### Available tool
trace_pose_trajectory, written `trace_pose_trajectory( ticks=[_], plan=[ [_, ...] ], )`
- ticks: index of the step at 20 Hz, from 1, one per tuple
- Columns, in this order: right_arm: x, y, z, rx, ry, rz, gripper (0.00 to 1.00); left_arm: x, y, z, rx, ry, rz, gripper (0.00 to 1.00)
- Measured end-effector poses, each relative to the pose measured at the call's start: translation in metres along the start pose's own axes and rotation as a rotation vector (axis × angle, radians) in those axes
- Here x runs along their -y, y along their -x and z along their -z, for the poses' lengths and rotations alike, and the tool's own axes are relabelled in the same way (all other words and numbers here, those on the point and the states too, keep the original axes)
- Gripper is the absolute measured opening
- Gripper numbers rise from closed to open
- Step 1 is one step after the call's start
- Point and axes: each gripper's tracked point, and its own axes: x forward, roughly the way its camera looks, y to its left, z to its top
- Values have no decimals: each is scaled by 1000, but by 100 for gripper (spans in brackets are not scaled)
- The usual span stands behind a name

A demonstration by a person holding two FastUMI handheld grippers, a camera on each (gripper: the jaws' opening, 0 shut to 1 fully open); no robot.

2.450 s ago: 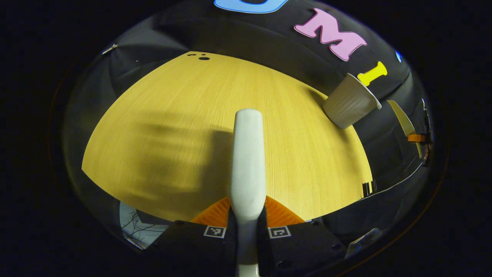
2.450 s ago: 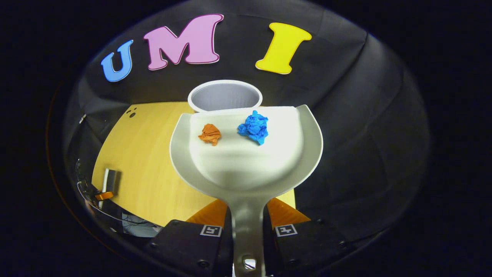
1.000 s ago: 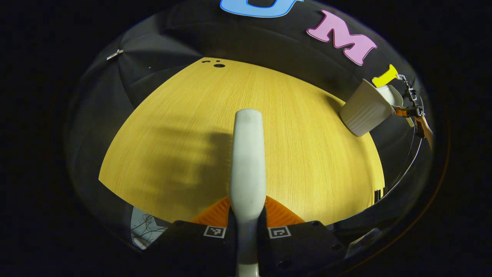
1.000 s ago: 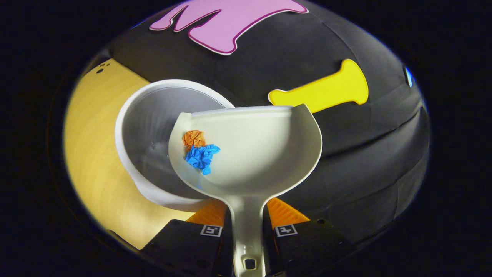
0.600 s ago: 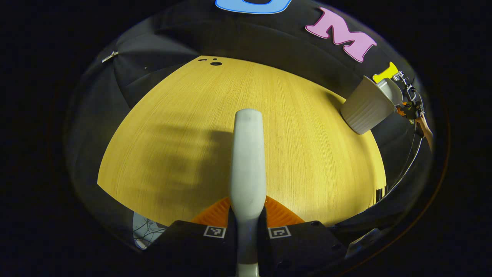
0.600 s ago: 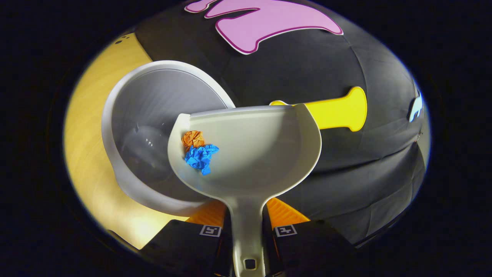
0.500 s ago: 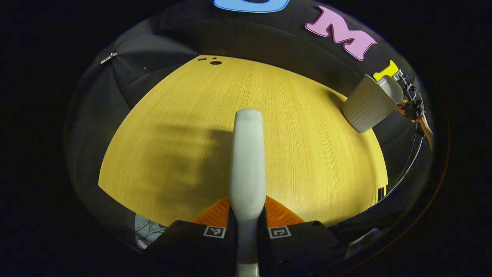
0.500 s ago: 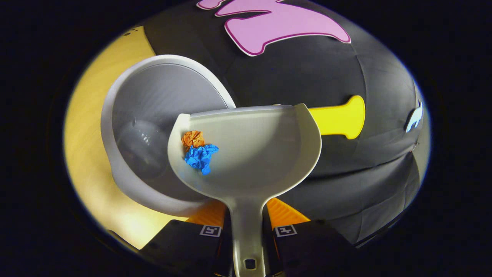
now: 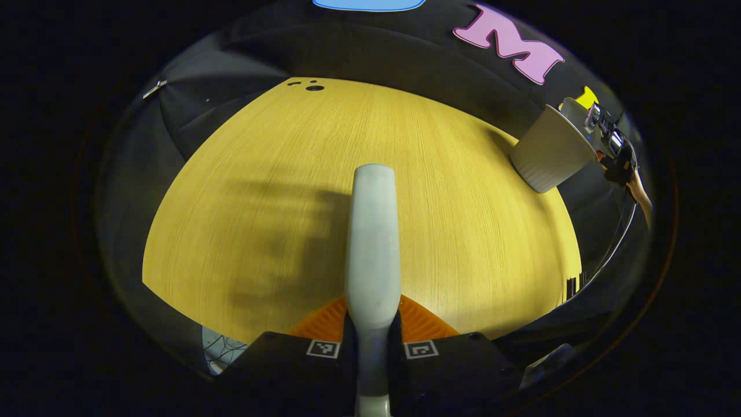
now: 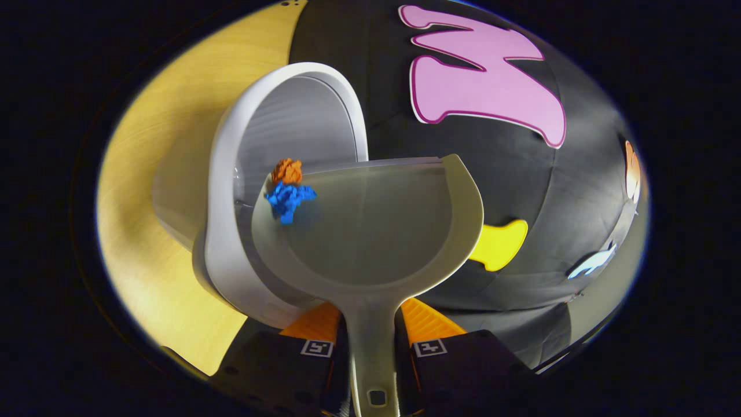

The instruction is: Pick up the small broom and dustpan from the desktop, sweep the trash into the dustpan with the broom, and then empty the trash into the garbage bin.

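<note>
Left gripper view: the left tool (image 9: 371,324) grips the broom (image 9: 372,243) above the tabletop (image 9: 463,243), parked clear of the bin (image 9: 547,153).

Right gripper view: the right tool (image 10: 371,341) clamps the dustpan (image 10: 376,231), tilted so the paper scraps (image 10: 286,191) slide over its lip into the bin (image 10: 278,116).

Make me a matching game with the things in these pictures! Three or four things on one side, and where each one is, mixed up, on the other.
Things:
1. crumpled blue paper ball
2. pale plastic dustpan
3. white round garbage bin
4. white broom handle

Places:
A. standing on the yellow wooden desktop
B. clamped in the left gripper
C. at the dustpan's rim, beside the orange paper ball
D. clamped in the right gripper, tipped over the bin

Pairs: 1-C, 2-D, 3-A, 4-B
</note>
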Motion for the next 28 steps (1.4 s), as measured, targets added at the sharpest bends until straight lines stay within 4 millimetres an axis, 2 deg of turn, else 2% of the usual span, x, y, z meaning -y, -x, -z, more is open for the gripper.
trace_pose_trajectory(
  ticks=[3,5,6,8,10,13,18,20,21,24,28],
  plan=[
    [-2,0,-2,8,24,3,35,4,1,-2,2,-23,-1,26],
    [-3,1,-3,0,2,-13,39,7,1,-4,6,-28,4,26],
    [-4,2,-3,-4,-16,-24,35,9,2,-5,7,-32,4,26],
    [-6,2,-3,-15,-77,-54,35,11,4,-5,12,-41,-1,26],
    [-10,3,-2,-43,-160,-102,35,13,6,-7,16,-36,0,26],
    [-16,8,-12,-67,-331,-194,35,17,14,-9,23,-26,1,26],
    [-16,11,-15,-100,-636,-258,36,27,34,-27,64,-65,-15,26],
    [-17,18,-17,-97,-759,-306,35,31,44,-37,99,-94,-30,26],
    [-13,15,-18,-93,-814,-323,35,36,48,-41,114,-101,-30,26],
    [-8,16,-30,-58,-948,-350,39,51,58,-47,146,-110,-12,26],
    [0,29,-56,17,-1086,-450,35,64,62,-52,183,-131,-4,26]
  ],
)
